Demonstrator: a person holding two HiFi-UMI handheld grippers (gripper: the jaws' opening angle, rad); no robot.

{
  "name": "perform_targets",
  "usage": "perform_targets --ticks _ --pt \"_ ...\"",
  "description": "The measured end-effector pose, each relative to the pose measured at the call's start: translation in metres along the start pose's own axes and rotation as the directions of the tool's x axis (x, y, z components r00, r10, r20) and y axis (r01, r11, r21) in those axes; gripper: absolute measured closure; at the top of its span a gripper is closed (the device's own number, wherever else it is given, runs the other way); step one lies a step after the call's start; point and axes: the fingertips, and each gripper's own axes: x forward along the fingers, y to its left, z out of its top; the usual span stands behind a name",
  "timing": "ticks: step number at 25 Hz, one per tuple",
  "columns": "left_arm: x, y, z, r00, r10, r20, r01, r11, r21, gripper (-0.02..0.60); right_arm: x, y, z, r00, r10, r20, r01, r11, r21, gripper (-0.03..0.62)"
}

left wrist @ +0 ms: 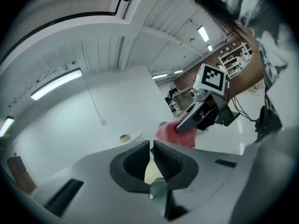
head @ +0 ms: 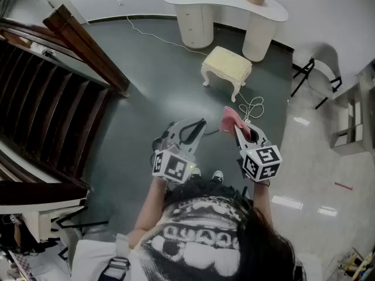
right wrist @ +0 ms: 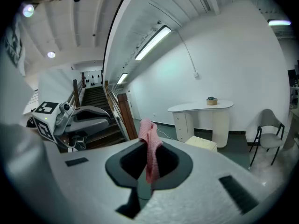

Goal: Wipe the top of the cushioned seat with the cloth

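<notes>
Your right gripper was clamped on the pink woven cloth; your left gripper was closed, empty. The cream cushioned stool stood well ahead. Pinched by one edge, the cloth might slip mid-wipe.

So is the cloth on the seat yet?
No, the cloth hangs from the right gripper, over the floor and apart from the seat.
</notes>
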Motion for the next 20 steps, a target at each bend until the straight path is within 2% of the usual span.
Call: perform_targets --ticks 7,20 --pt "0.011 -0.003 -0.001 1.0 0.002 -0.01 -0.002 1.0 -0.003 0.557 0.001 -0.013 0.001 1.0 -0.005 0.005 0.005 1.0 0.018 0.583" --pt "0.039 -0.017 0.002 0.998 0.057 -0.029 -0.058 0.998 -0.026 0.557 0.002 -0.046 -0.016 0.998 0.05 -0.049 -0.049 0.999 0.004 0.583"
